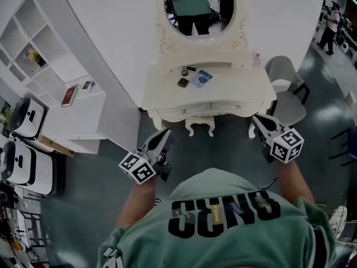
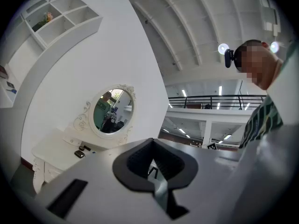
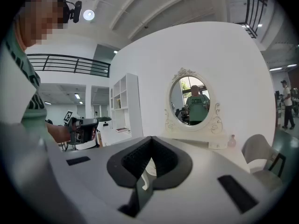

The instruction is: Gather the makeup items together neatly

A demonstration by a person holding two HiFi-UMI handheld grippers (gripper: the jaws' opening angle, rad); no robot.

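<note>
The makeup items (image 1: pixel 201 79) lie loosely scattered on the far middle of the white dressing table (image 1: pixel 245 88), just below its oval mirror (image 1: pixel 199 7). The left gripper (image 1: pixel 165 133) and right gripper (image 1: pixel 256 118) hang on the near side of the table, apart from it, each with jaws pressed together and empty.

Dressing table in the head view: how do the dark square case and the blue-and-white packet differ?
The dark square case is dark, the blue-and-white packet pale. The dark square case is smaller than the blue-and-white packet. The case lies to the packet's left in the head view. Both lie flat on the white dressing table.
</note>
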